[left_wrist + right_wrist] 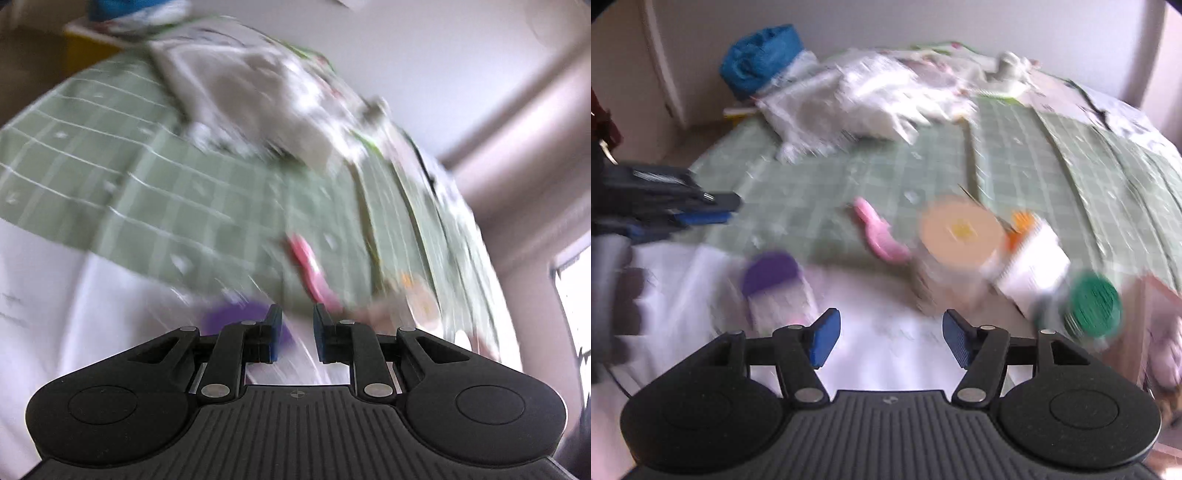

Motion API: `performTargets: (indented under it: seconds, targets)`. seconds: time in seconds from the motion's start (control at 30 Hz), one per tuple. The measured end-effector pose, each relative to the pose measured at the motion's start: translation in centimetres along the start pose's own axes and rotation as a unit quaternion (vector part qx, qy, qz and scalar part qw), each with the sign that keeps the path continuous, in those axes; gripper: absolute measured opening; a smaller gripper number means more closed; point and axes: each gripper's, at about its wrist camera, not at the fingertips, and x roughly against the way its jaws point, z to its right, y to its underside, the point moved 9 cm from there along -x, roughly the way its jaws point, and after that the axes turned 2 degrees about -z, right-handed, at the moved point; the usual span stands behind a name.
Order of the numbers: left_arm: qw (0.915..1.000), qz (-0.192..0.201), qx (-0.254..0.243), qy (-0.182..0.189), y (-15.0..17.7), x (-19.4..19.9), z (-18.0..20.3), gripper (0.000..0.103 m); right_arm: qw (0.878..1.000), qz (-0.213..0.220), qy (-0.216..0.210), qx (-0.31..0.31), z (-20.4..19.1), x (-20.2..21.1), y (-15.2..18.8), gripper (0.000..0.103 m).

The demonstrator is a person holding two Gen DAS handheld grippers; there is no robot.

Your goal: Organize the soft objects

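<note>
Looking along the left tool [297, 325], its jaws stand nearly closed on nothing, with the purple-toed sock [236, 319] just left of its tip. From the right wrist, the right tool [888, 338] gapes empty; that sock [775, 288] lies up-left of it, lengthwise toward the camera, nearer the left tool [698, 210].

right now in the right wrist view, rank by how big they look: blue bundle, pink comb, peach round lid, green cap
1. blue bundle, though farthest away
2. peach round lid
3. and 4. green cap and pink comb: look alike in blur, and the cap is nearer, so unranked.
</note>
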Motion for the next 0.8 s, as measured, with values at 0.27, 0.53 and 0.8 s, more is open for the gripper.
performTargets:
  seconds: [0.27,0.53,0.8]
  targets:
    - [0.9822,-0.138,-0.124,-0.03,7.4,-5.3,3.6,0.022,1.0,0.004,0.021,0.021,-0.2,0.1,4.9,0.062]
    - [0.9704,-0.134,-0.149,-0.135,1.2,-1.0,-3.0,0.022,0.99,0.077,0.066,0.097,-0.1,2.3,3.8,0.062]
    - [0.9821,0.035,-0.048,-0.179,-4.3,3.1,-5.1,0.023,0.983,0.067,0.073,0.156,-2.0,0.4,5.7,0.062]
